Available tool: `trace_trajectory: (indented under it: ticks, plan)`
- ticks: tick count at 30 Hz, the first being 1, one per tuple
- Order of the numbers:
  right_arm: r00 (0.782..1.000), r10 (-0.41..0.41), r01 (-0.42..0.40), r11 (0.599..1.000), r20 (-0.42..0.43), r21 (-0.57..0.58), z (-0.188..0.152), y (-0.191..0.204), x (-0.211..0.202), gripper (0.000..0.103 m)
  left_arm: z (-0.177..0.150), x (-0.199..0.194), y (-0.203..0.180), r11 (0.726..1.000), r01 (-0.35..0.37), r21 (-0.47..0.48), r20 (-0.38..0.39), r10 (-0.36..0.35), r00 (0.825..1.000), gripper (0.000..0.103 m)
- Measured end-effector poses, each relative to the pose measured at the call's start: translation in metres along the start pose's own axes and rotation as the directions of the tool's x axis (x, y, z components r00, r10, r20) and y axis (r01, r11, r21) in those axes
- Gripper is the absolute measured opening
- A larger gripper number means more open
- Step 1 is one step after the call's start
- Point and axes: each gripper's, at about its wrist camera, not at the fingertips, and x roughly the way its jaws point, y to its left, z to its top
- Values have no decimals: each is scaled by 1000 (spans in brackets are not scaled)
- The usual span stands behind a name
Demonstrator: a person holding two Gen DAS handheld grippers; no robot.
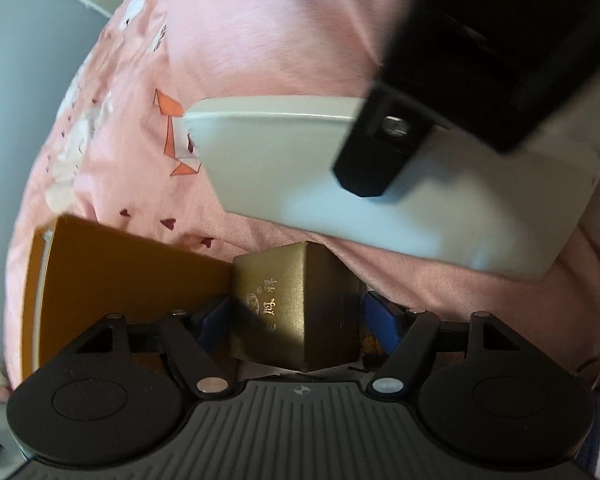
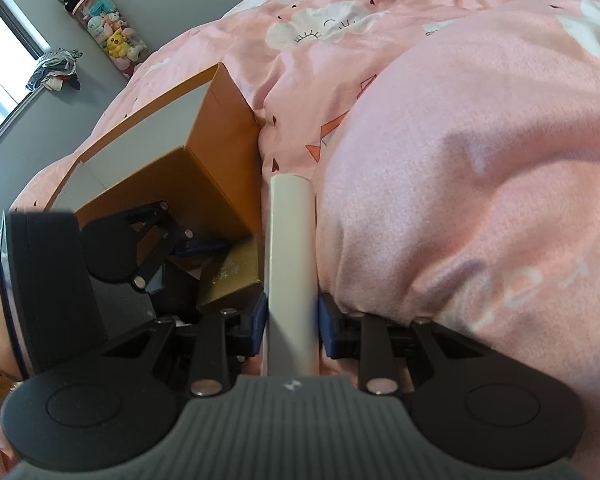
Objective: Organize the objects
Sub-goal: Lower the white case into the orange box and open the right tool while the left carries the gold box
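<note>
A: Gold box — where?
B: Clamped in left gripper, just right of the orange box, over the pink bedding.
A: Right gripper?
B: Closed on white case, edge-on.

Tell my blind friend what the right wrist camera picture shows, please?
The right gripper is shut on a flat white box, seen edge-on over a pink bedspread. To its left, the left gripper holds a small gold box beside an open orange box.
</note>
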Motion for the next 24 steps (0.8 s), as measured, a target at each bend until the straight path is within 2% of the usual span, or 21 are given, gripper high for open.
trace_trajectory:
  ticks: [1,3,7,10,16,21,24]
  plan:
    - [1000,1,-1,1000,0,1,0,0,0,29,0,-1,-2,1000,-21,10,5,21,1000,79]
    - [1000,5,-5,1000,4,2,-1,1,0,29,0,-5,-1,999,-36,-4,7,36,999,79]
    - [1000,14,-14,1000,16,-4,-3,1,-3,29,-6,-16,11,992,-27,-120,24,30,999,79]
    - [999,23,-23,1000,24,-3,-3,2,-7,29,-12,-33,24,973,-16,-231,58,31,998,78]
    - [999,35,-36,999,30,23,0,6,-17,29,-25,-80,53,893,51,-447,160,24,987,78]
    - [997,40,-40,999,59,10,9,20,-36,29,-47,-120,81,790,139,-597,240,11,971,78]
    - [996,40,-37,999,83,-33,20,37,-50,29,-60,-142,96,739,168,-652,274,23,962,78]
